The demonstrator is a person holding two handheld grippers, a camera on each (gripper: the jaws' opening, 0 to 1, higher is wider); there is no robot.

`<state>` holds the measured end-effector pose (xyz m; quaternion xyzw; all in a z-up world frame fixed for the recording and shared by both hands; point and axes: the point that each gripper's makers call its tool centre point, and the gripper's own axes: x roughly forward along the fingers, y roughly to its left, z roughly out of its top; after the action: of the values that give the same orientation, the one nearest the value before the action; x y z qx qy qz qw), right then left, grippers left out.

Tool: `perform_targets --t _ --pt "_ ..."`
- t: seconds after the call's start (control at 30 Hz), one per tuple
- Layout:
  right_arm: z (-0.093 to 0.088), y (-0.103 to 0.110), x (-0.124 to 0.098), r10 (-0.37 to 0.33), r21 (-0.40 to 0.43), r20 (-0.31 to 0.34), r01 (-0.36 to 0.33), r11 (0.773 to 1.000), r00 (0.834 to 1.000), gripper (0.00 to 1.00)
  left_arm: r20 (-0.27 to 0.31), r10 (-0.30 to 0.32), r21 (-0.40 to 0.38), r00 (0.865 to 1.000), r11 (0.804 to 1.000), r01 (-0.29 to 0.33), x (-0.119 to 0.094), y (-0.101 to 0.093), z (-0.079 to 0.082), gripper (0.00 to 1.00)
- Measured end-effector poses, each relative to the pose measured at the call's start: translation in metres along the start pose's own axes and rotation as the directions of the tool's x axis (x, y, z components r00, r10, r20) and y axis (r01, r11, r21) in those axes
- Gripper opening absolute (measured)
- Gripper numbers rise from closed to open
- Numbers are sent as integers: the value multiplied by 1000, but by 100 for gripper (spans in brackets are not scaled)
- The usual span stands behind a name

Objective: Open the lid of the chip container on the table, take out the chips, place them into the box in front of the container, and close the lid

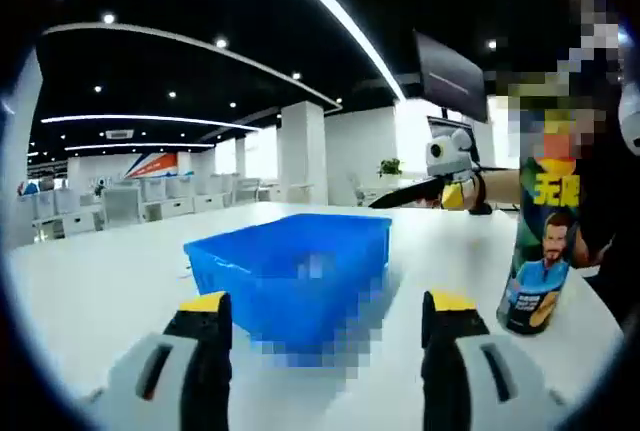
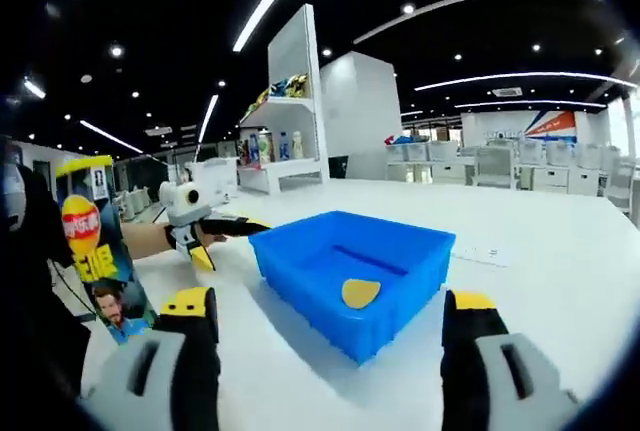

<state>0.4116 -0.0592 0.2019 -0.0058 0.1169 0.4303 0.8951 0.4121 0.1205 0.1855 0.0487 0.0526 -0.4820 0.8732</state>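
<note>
Chip container [image 2: 95,251] upright, long axis vertical, beside blue box [image 2: 350,271].

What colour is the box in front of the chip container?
Blue box, clearest in the right gripper view.

The chip container [image 2: 95,251] is a tall tube printed in yellow, green and blue with a man's picture low on its side; it stands upright on the white tabletop [image 2: 560,261], near an edge; the box [image 2: 352,273], an open blue rectangular bin, sits just beside it, farther in from that edge; one yellow chip [image 2: 361,293] lies flat on the box's floor.
</note>
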Motion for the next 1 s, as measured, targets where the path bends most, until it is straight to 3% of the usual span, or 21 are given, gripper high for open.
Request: perform_targets --t 0.2,0.4,0.47,0.6,0.77,0.9,0.97,1.0 --pt "-19 -10 14 13 -21 -23 -13 1000 1000 92 1 8 -12 1000 1000 -8 9 15 -7 77" --pt "-29 -21 26 -6 -19 -29 6 1000 1000 91 9 10 -13 1000 1000 -10 15 11 -7 77" --pt "-30 -21 30 -5 -12 -29 5 1000 1000 91 37 14 -6 999 1000 -14 18 9 -3 78" --pt "-32 -21 35 -8 -8 -34 7 1000 999 89 16 12 -1 1000 1000 -12 23 9 -8 76" --pt "-29 -20 36 -11 -33 -31 10 999 999 79 11 34 -10 999 999 -34 24 11 -11 62" --pt "-28 -24 35 -26 -15 -41 25 1000 999 62 11 65 30 998 997 -66 24 11 -9 51" --pt "-30 -25 35 -36 -18 -56 35 999 998 51 8 68 35 998 997 -68 24 12 -9 50" --pt "-31 -24 34 -39 -22 -65 38 999 997 50 5 72 38 997 997 -72 23 12 -10 50"
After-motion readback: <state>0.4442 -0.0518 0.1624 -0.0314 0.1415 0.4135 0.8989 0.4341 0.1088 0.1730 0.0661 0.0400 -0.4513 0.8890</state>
